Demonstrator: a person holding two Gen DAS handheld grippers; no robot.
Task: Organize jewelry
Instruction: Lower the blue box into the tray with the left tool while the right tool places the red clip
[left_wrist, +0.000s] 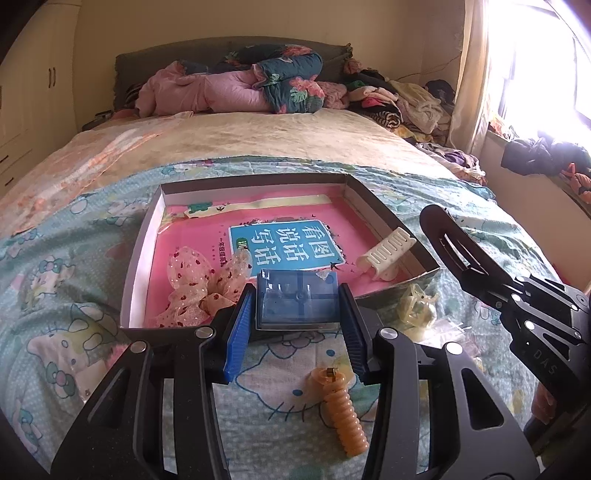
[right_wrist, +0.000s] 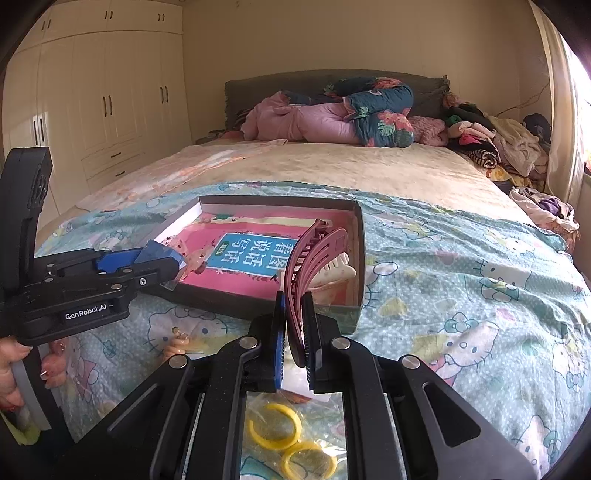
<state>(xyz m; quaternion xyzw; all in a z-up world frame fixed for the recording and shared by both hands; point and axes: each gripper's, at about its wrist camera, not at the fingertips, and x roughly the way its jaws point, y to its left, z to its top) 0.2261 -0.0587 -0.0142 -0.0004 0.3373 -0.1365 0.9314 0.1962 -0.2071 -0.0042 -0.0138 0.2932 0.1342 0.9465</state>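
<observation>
- We hold a small blue box (left_wrist: 297, 301) clamped between the pads of our left gripper (left_wrist: 295, 317), low in the middle of the left wrist view, just over the near edge of the tray (left_wrist: 142, 254)
- Our right gripper (right_wrist: 295, 332) is clenched tight on a dark pink hair clip (right_wrist: 314, 258), which stands up out of the jaws at the centre of the right wrist view, in front of the tray's near right corner
- Already inside the tray, which lies on the bedspread (right_wrist: 461, 277) with a pink book (left_wrist: 284, 243) as its floor: a spotted bow (left_wrist: 195, 288) at the lower left and a white hair clip (left_wrist: 388, 254) at the right
- Still loose on the bedspread: an orange spiral hair tie (left_wrist: 341, 410) at the bottom centre of the left view, a pale yellow clip (left_wrist: 419, 306) just outside the tray's right corner, and yellow rings (right_wrist: 273, 424) in a clear bag at the bottom of the right view
- We judge the job roughly half done: two pieces are stowed, two are in our grippers ready to go in, and at least three wait outside
</observation>
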